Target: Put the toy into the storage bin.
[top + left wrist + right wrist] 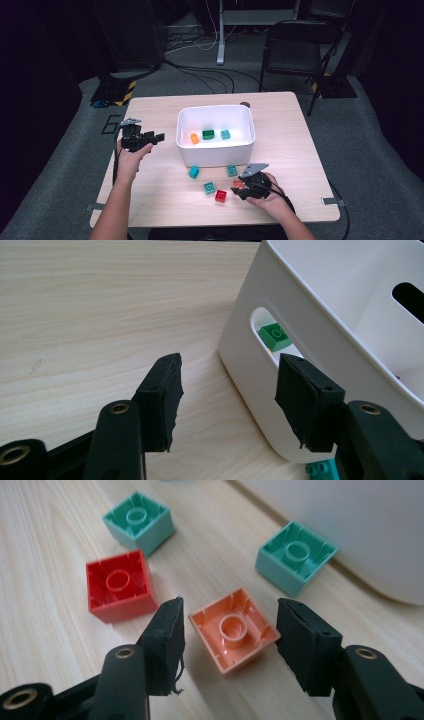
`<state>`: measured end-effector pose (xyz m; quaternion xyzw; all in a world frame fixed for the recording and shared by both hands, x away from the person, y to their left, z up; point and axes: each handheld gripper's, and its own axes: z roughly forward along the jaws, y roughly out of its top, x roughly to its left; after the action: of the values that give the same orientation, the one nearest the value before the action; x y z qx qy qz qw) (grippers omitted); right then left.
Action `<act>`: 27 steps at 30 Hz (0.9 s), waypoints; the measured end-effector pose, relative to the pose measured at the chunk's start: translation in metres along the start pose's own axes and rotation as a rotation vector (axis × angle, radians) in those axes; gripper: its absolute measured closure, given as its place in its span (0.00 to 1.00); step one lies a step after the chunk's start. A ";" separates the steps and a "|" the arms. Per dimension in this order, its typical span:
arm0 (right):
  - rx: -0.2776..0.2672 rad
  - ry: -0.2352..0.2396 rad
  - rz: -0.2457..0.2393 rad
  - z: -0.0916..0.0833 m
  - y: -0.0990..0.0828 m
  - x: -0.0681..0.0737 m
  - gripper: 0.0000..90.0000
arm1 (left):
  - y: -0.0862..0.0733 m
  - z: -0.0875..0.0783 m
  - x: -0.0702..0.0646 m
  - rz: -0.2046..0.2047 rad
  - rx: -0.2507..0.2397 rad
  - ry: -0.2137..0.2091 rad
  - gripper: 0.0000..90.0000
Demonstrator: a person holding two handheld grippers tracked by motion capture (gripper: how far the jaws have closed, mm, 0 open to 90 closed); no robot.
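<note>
The right tool (227, 625) hangs low over the near right part of the desk (280, 150), its jaws apart with the salmon-pink brick (234, 628) lying upside down on the desk between them; a narrow gap shows on each side, so the pads do not press on it. Just left of that brick lies a red brick (120, 585), also upside down, with a teal brick (140, 521) beyond it and another teal brick (295, 555) close to the wall of the white tub (215, 155). The left tool (227, 390) is held at the left side of the tub, jaws open and empty, facing its handle slot, through which a green brick (274, 336) shows inside.
</note>
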<state>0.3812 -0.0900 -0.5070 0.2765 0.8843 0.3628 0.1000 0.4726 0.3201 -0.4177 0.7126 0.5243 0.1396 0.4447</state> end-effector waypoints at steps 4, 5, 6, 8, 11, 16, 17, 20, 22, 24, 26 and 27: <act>0.021 0.013 -0.014 0.004 0.000 0.003 0.54 | 0.000 0.000 0.000 -0.001 0.000 -0.002 0.48; 0.028 0.009 -0.005 0.004 0.000 0.005 0.54 | 0.000 0.000 0.000 0.000 0.000 -0.001 0.48; 0.029 0.007 -0.017 0.005 0.001 0.005 0.55 | 0.000 0.000 0.000 0.001 0.001 -0.001 0.48; 0.047 0.006 -0.015 0.004 0.002 0.006 0.65 | 0.000 0.000 0.000 0.002 -0.001 -0.002 0.48; 0.052 0.012 -0.014 0.004 0.003 0.006 0.65 | 0.000 0.000 0.000 0.001 -0.001 -0.002 0.48; 0.047 0.009 -0.017 0.002 0.005 0.007 0.65 | 0.000 0.000 0.000 -0.001 -0.004 0.000 0.48; 0.045 0.007 -0.007 0.001 0.006 0.008 0.65 | 0.000 0.000 0.000 0.000 -0.002 0.000 0.48; 0.023 0.005 -0.015 -0.002 0.009 0.009 0.65 | 0.000 0.000 0.000 0.003 0.003 0.001 0.48; 0.015 0.007 -0.013 -0.005 0.011 0.009 0.65 | 0.000 0.000 0.000 0.002 0.002 0.001 0.48; 0.005 0.007 -0.014 -0.008 0.014 0.009 0.65 | 0.000 0.000 0.000 0.001 -0.001 0.002 0.48; -0.001 0.013 -0.005 -0.010 0.017 0.009 0.65 | 0.000 0.000 0.001 0.001 0.000 0.002 0.48; -0.002 0.012 0.004 -0.011 0.017 0.010 0.65 | 0.000 0.000 0.000 -0.006 -0.003 0.003 0.48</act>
<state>0.3766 -0.0807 -0.4870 0.2761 0.8839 0.3654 0.0944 0.4722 0.3205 -0.4177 0.7102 0.5269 0.1399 0.4455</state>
